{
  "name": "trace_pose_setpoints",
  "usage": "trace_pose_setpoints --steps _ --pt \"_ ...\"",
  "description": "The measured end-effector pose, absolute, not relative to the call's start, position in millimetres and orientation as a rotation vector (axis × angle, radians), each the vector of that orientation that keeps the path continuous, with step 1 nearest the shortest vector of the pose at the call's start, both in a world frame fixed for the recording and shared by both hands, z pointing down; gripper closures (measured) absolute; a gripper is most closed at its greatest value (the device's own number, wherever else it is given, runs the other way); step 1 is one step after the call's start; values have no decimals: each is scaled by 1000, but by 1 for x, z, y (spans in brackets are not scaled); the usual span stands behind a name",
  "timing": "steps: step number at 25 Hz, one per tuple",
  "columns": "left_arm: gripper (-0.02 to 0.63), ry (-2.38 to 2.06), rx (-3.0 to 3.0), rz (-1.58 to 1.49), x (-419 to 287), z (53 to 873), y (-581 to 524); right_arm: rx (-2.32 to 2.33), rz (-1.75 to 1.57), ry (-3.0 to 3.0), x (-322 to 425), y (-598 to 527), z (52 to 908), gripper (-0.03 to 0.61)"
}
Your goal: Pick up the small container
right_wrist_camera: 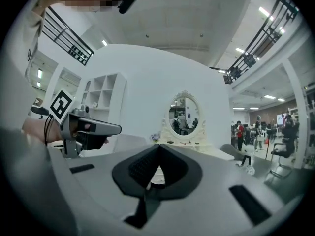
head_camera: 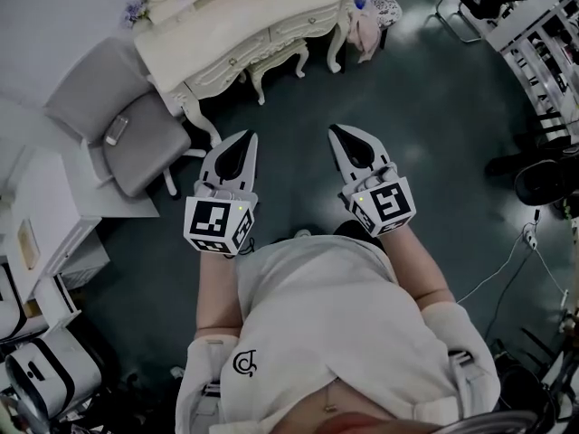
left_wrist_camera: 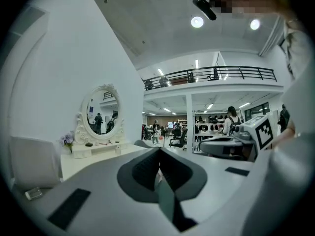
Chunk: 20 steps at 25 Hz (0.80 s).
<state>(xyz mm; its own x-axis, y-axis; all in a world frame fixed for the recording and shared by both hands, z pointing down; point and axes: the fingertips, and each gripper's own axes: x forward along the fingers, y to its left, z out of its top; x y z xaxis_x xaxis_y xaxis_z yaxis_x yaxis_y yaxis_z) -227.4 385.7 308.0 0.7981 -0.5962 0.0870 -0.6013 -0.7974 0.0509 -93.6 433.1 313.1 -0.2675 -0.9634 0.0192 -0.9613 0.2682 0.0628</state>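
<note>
Both forearms reach forward, level and side by side, short of the desk [head_camera: 271, 21]. The left tongs [head_camera: 244, 138] and right tongs [head_camera: 336, 132] point towards it, each closed on nothing. On the desk, below its mirror [left_wrist_camera: 101, 113], sits what seems the small container [left_wrist_camera: 88, 144], well apart from both.

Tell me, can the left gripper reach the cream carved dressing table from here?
Probably not yet: the left gripper, jaws shut, hangs over dark floor well short of the cream carved dressing table. Nothing blocks the path; the grey padded chair stands aside.
</note>
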Motion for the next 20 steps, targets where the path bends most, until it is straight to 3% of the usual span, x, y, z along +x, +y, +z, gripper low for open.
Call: trace_pose_setpoints --steps 10,20 --pt "601 -1044 2852 143 -206 326 345 1831 32 -2467 -59 377 334 572" --pt "601 -1242 2756 157 -112 324 219 1673 51 -2569 41 229 339 572"
